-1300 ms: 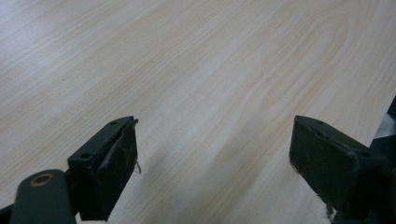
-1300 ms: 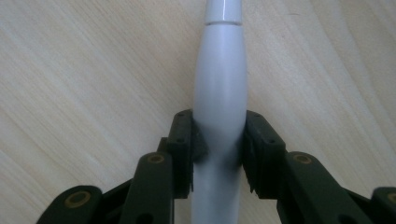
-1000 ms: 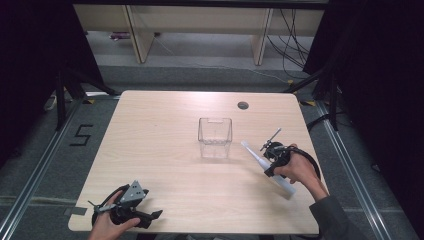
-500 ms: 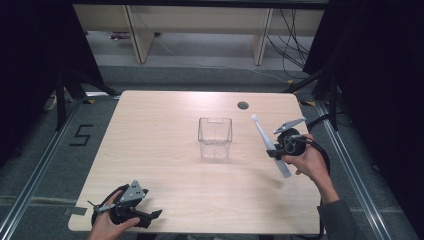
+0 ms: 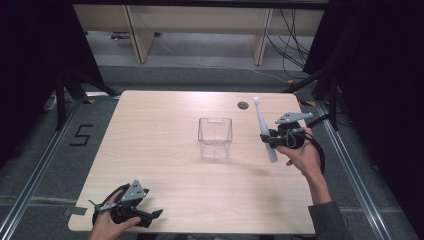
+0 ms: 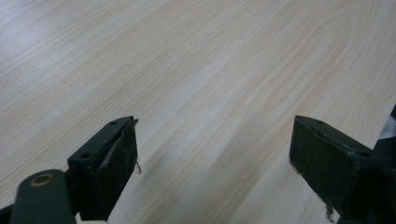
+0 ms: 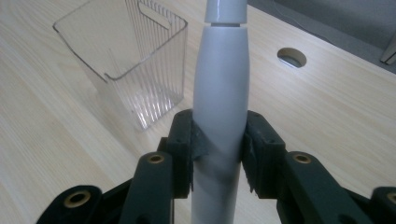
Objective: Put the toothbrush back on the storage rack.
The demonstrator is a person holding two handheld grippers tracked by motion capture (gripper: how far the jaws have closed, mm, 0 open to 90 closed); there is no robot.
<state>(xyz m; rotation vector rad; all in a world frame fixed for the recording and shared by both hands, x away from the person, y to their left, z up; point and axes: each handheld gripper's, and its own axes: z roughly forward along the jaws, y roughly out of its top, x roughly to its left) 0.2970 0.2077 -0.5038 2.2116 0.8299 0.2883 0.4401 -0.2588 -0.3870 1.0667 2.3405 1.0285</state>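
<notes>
- The right gripper [image 5: 267, 139] sits right of centre in the high view, held up off the table [image 5: 165, 125] by the person's right hand [image 5: 302, 156].
- Its jaws are clamped on a white electric toothbrush [image 5: 263, 131], which stands nearly upright, its thin head end up and leaning slightly toward the upper left of the frame.
- In the right gripper view the toothbrush [image 7: 220, 107] runs up the middle of the frame, and the two black pads [image 7: 184, 144] press on its thick handle from either side.
- A clear plastic bin [image 5: 215, 136] stands on the table at the centre of the high view, just to the left of the toothbrush and apart from it; in the right gripper view the bin [image 7: 140, 65] lies in the upper left, open side up.
- A small round hole [image 5: 243, 105] in the tabletop shows above the bin and to its right, near the far edge.
- The left gripper [image 5: 147, 216] rests in the lower left of the high view, near the table's near edge, in the person's left hand [image 5: 107, 225].
- In the left gripper view its jaws stand wide apart, with bare wood between them.
</notes>
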